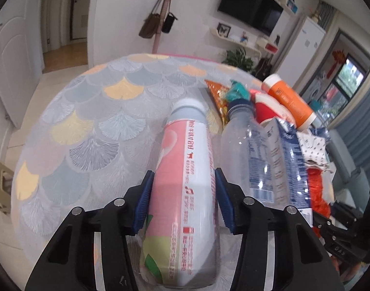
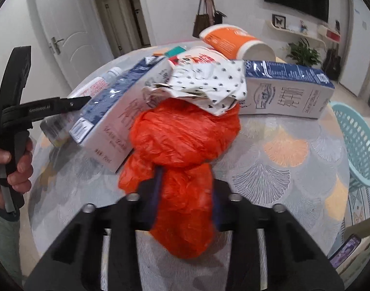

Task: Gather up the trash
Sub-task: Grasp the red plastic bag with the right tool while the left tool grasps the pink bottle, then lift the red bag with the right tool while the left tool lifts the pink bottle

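Left claw [image 1: 182,203] is clamped on a pink yogurt-drink bottle [image 1: 182,181], with both blue pads [image 1: 143,203] pressed against its sides, so the bottle is pinched around its lower half. That bottle is laid on its side on the round worktop [image 1: 88,126], cap pointing away. Just beside it on the right, a clear plastic bottle [image 1: 243,145] with a dark blue neck is lying down too, and past that a crumpled blue-and-white carton is seen. Farther back, an orange tub [image 1: 290,101] with white ends is tipped over, next to a teal wrapper scrap and a red-and-white pack.

Right claw [image 2: 185,206] is closed around an orange plastic bag [image 2: 185,150], the crinkly tail of it squeezed between the fingers while the bulk is bunched on the worktop ahead. A white dotted paper wrapper [image 2: 209,82] is piled on top of the bag. Milk cartons are found on both sides: one [image 2: 117,111] touching the bag on the left, another [image 2: 287,89] behind on the right. A teal basket [image 2: 359,143] is seen off the worktop's right edge.
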### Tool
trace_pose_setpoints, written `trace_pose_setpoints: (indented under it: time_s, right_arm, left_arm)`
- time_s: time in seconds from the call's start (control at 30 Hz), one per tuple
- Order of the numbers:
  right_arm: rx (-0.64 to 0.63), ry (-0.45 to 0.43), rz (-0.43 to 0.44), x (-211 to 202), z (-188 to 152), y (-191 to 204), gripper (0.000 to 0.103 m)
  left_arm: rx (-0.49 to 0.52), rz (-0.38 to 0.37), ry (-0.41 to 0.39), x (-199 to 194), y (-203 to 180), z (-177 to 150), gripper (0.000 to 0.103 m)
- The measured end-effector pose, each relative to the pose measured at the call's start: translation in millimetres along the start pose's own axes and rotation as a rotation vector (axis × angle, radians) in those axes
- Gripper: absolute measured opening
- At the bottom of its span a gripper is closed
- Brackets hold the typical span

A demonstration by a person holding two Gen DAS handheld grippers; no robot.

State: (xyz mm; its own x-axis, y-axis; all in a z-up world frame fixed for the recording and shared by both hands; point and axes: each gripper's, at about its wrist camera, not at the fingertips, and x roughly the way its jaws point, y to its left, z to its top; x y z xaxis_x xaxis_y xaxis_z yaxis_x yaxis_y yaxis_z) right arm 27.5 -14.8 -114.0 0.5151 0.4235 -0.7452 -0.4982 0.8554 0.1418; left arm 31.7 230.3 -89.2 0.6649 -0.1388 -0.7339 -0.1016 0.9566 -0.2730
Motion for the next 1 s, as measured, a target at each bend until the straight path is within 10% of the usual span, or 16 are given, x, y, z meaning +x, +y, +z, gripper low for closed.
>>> trace_pose_setpoints:
  time_s: [0.4,0.43,0.47,0.53,0.63,0.73,1.0]
  right_arm:
    - [-0.057,-0.158,0.122,-78.3,2.9,0.3,0.014]
    - [-0.058,-0.175,0.129,-86.8,3.8,-1.0,0.014]
    - [-0.058,-0.187,0.135,-93.6,4.0,-1.0,0.014]
    - [-0.060,-0.208,0.135,-105.0,2.3,-0.4,0.014]
    - [-0.052,-0.220,0.135,-113.8,3.3,-0.9,0.014]
    - [-0.049,-0.210,0.123,-111.5,-1.4,-6.0,0.014]
    - [-0.040,-0.177,0.162,-102.0,-10.7,-7.7,0.014]
  left_arm:
    - [0.021,-0.023,-0.171,-67.1,-31.9,-0.8,0.044]
    - [0.029,-0.034,-0.186,-72.1,-37.1,0.4,0.037]
    - [0.036,-0.068,-0.183,-74.7,-41.1,3.0,0.004]
    - [0.034,-0.094,-0.165,-73.6,-45.4,6.6,0.000]
    - [0.059,-0.013,-0.131,-66.7,-46.7,1.8,0.013]
    - [0.025,0.016,-0.097,-62.8,-36.6,-20.6,0.052]
    - [-0.025,0.069,0.093,-41.8,-27.4,-66.6,0.058]
